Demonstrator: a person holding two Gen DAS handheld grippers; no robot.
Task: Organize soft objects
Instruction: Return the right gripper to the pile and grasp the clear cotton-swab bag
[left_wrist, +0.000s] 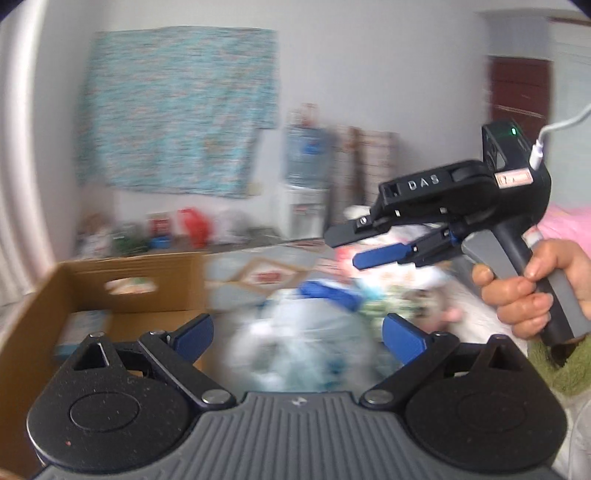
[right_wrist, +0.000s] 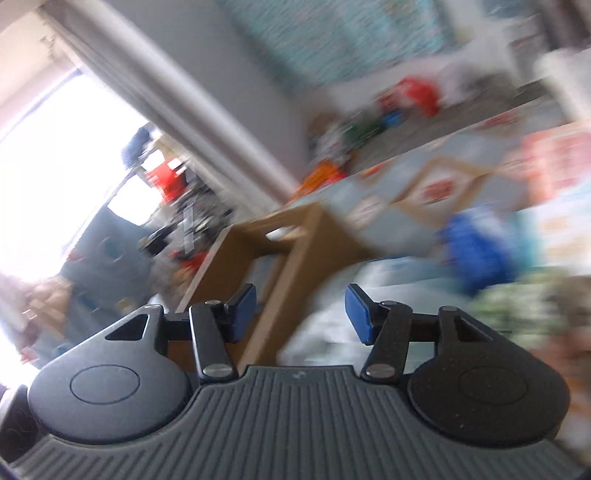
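My left gripper stands wide open with nothing between its blue pads. Just beyond it lies a blurred heap of white and pale-blue soft things, with a bright blue piece on top. To the left stands an open cardboard box holding a pale blue item. A hand carries my right gripper above the heap, jaws apart and empty. In the right wrist view the right gripper is open over the box's corner and white cloth; a blue piece lies further right.
The heap rests on a patterned bedcover. A green fuzzy cloth and a pink one lie at the right. Against the back wall are a water dispenser, a teal hanging cloth and floor clutter. A bright window is left.
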